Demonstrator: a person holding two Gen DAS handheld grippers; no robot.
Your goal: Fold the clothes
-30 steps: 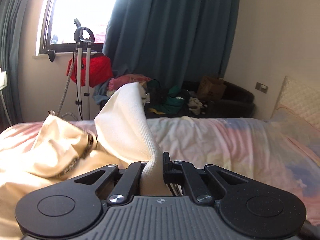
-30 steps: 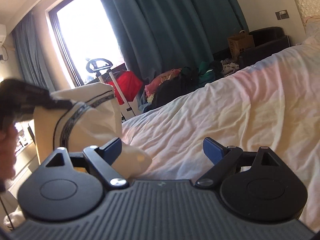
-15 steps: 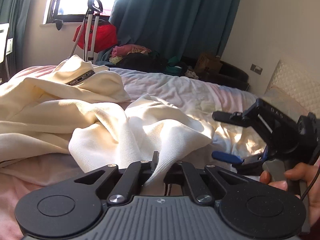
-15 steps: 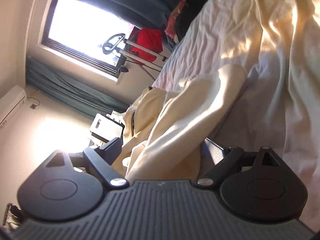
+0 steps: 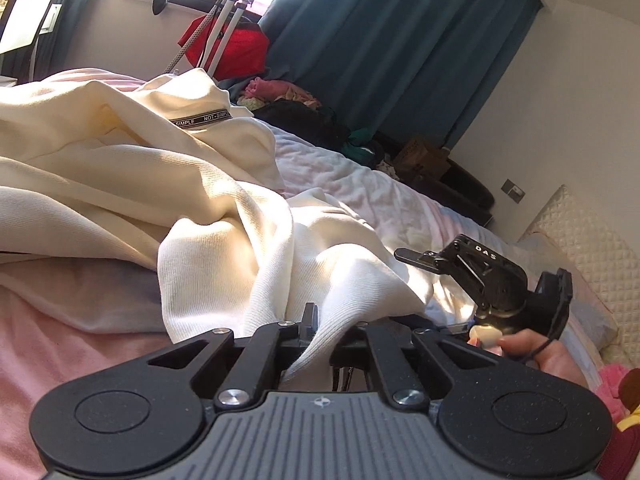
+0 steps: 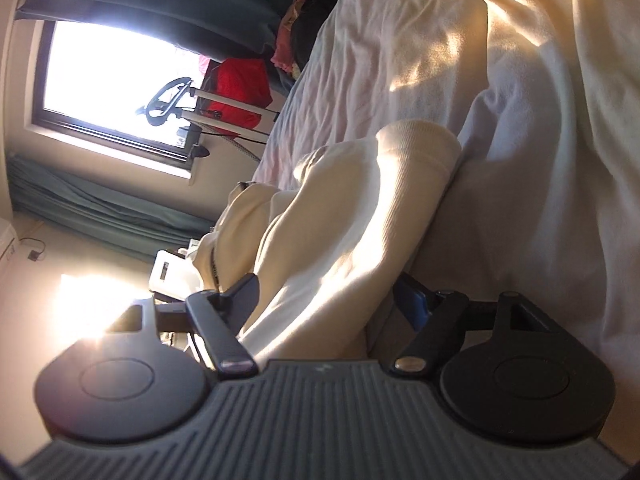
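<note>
The rumpled pink-and-white bed sheet (image 5: 400,200) carries a big cream knit sweatshirt (image 5: 120,168), bunched at 10 o'clock. Left tool (image 5: 314,330) is clamped on its ribbed cuff, probably to drag the sleeve inward; right tool (image 6: 326,300) gapes around another fold. Neck tape reads "NOT-SIMPLE" (image 5: 204,119).

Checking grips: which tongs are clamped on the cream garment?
The left tongs, pinching a fold of the cream garment; the right tongs stand open around its cuff.
</note>
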